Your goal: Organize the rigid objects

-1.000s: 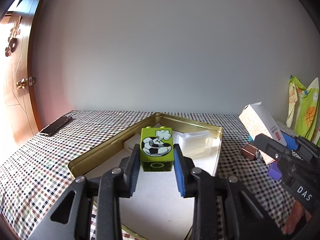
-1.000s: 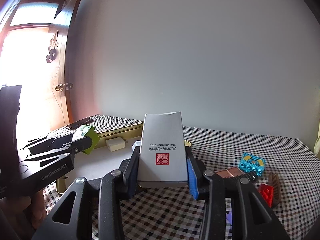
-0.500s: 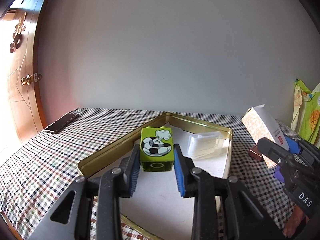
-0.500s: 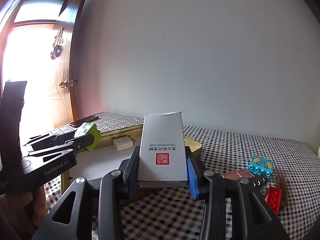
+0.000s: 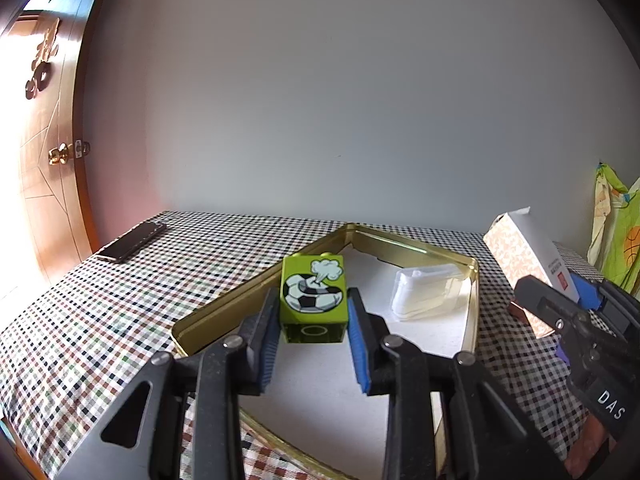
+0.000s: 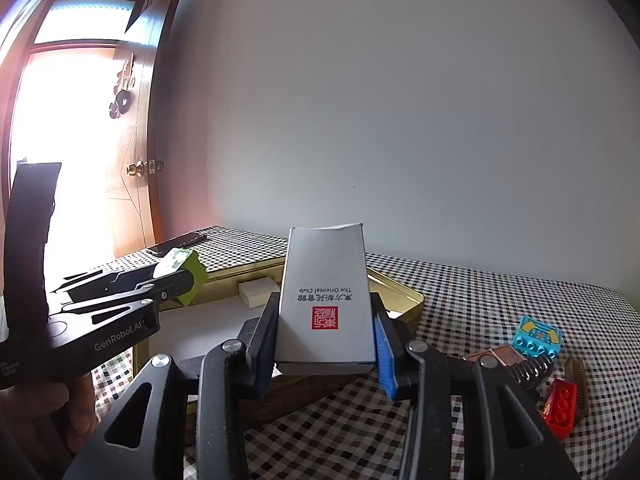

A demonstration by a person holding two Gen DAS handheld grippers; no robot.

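the left gripper (image 5: 313,334) is clamped on a lime-green plastic toy brick with a football print (image 5: 313,298), held in the air above the shallow gold metal tin (image 5: 474,280); the right gripper (image 6: 325,342) pinches a tall grey cardboard carton (image 6: 326,300) just beside the tin's near edge. the brick looks light, stiff and smooth, so its flat side faces suit the pads; the carton seems light but crushable, best taken low on its narrow sides. against the earlier frames, the left view has slid sideways over the tin, the clear plastic case (image 5: 426,290) sitting further right; both grips unchanged.
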